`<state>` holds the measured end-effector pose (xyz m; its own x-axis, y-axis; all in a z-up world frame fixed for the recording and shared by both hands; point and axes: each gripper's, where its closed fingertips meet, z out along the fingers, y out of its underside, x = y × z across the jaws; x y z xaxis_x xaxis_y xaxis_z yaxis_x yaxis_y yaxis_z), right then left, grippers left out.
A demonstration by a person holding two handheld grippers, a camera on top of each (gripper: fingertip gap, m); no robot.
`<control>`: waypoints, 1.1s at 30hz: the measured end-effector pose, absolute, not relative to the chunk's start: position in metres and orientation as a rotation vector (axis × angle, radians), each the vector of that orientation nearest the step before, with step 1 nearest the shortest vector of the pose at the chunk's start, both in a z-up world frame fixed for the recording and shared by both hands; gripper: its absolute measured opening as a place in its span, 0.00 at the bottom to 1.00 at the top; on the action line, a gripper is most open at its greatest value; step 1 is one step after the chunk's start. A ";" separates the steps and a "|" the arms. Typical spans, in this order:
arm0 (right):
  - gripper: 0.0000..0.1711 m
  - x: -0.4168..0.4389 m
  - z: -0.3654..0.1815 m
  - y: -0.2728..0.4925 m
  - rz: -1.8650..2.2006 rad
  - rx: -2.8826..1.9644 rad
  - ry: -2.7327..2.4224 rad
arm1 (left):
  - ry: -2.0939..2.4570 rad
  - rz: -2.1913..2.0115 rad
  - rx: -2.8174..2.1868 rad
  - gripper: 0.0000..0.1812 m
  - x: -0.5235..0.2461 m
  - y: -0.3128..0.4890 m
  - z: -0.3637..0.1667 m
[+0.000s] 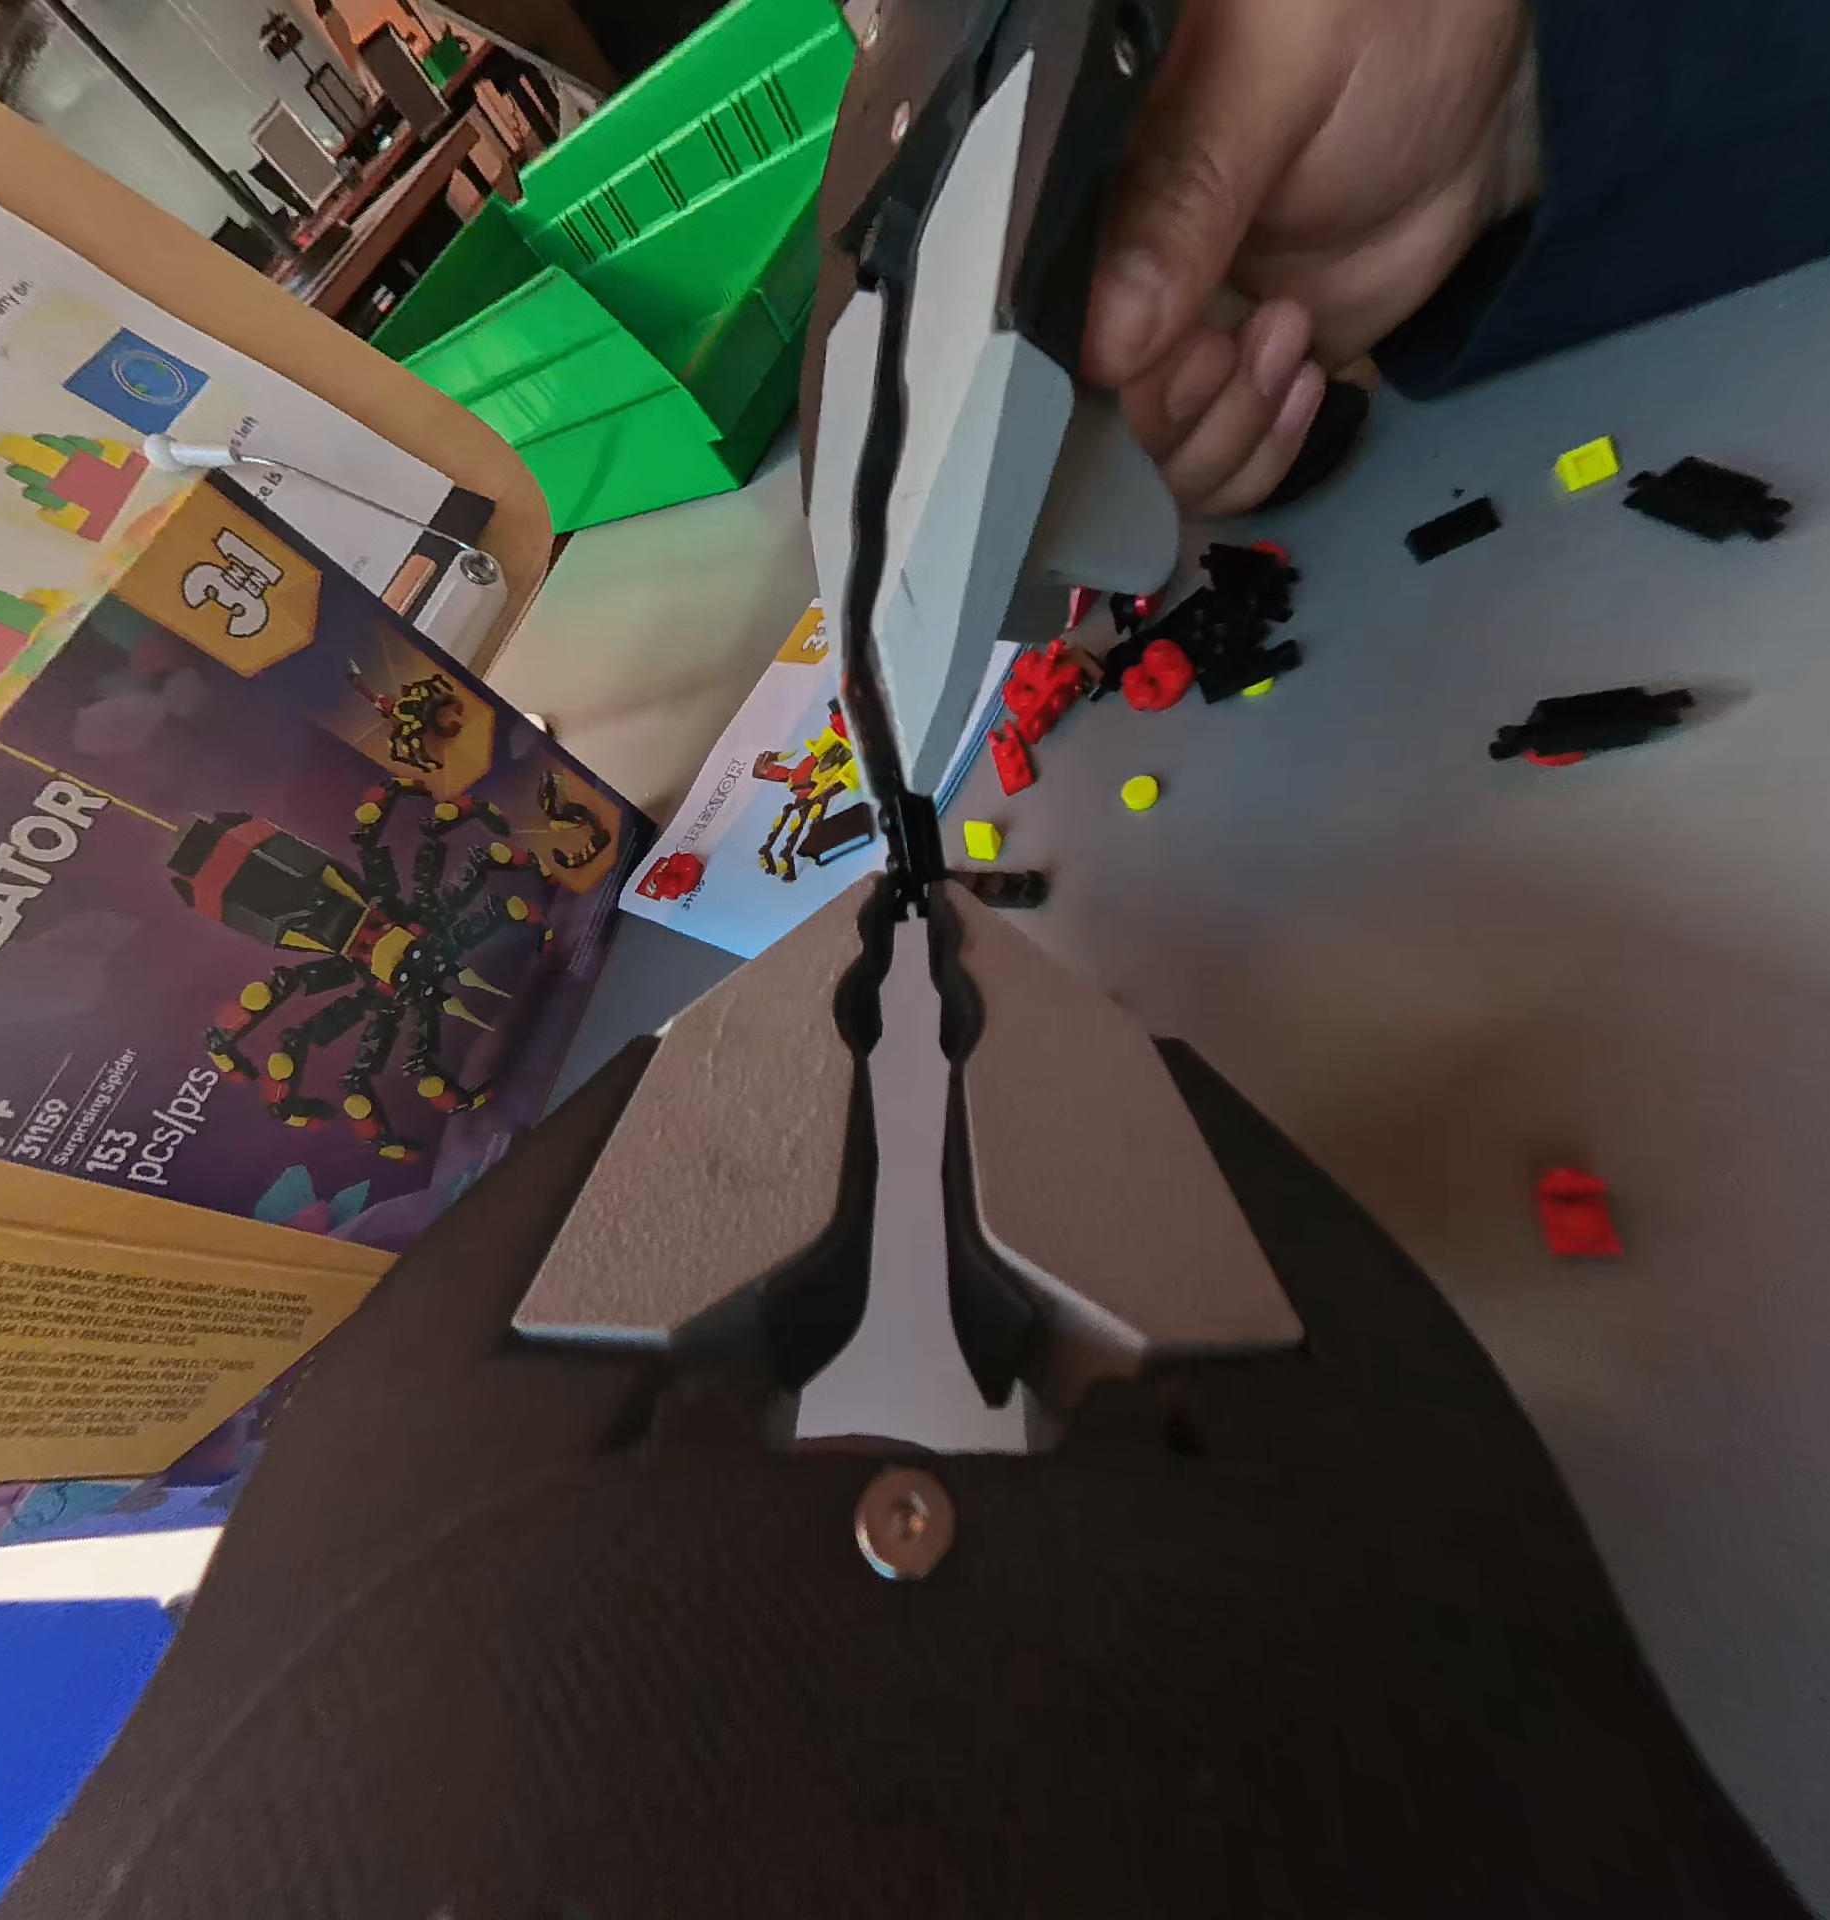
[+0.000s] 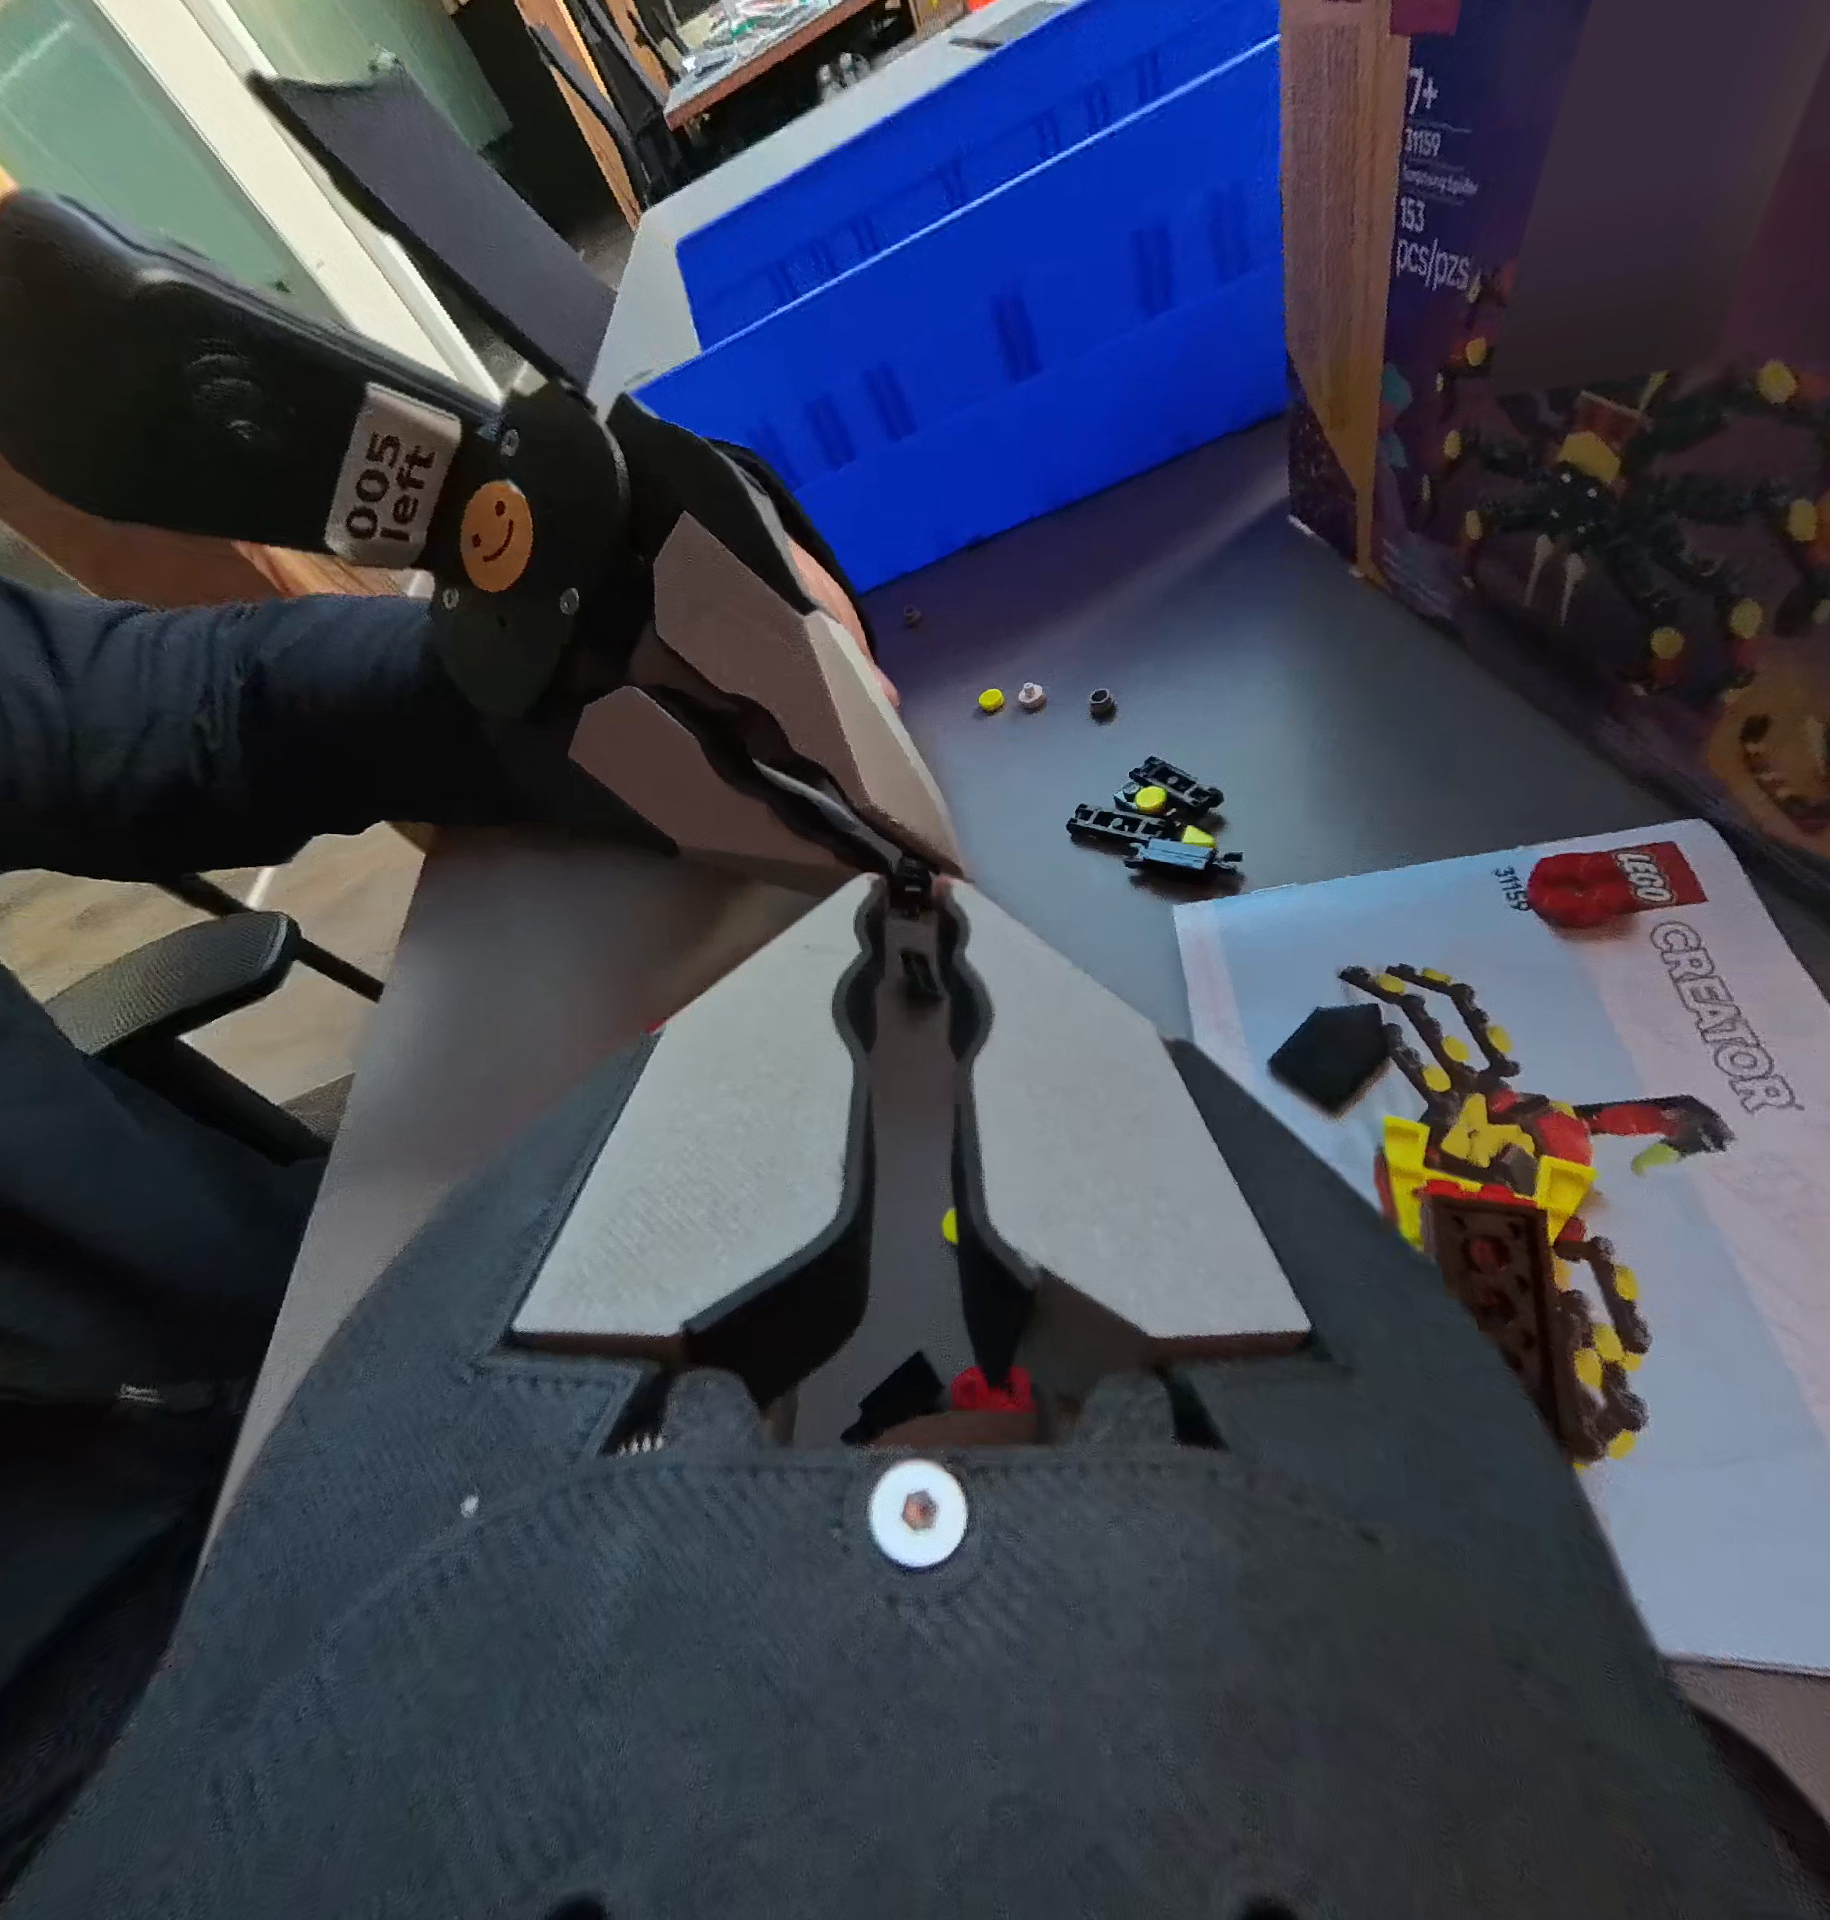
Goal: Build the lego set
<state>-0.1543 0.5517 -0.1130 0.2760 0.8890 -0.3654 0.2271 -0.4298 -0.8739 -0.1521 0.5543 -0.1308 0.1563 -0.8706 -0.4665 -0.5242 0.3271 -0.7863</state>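
Joining small black piece (image 1: 909, 854) held between 2 clenched claws, left claw (image 1: 907, 902) and right claw (image 2: 909, 883), above table (image 1: 1306, 1039). Risk: misaligned push pops piece loose among scattered bricks (image 1: 1191, 644).

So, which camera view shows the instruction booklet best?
The right wrist view: the instruction booklet lies nearly whole beside the right claw. In the left wrist view, the right claw covers part of it.

Loose bricks (image 1: 1191, 649) beyond joined claws
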 end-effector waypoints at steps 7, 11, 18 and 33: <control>0.06 -0.154 -0.124 0.549 0.691 -1.681 -1.293 | 1.460 -0.480 -1.341 0.02 -0.153 0.554 -0.122; 0.08 -0.148 -0.120 0.564 0.371 -1.596 -1.283 | 1.473 -0.480 -1.340 0.02 -0.153 0.553 -0.124; 0.13 -0.155 -0.117 0.560 0.163 -1.444 -1.363 | 1.466 -0.472 -1.376 0.02 -0.154 0.556 -0.126; 0.05 -0.155 -0.106 0.578 0.006 -1.474 -1.205 | 1.251 -0.449 -1.487 0.01 -0.154 0.572 -0.112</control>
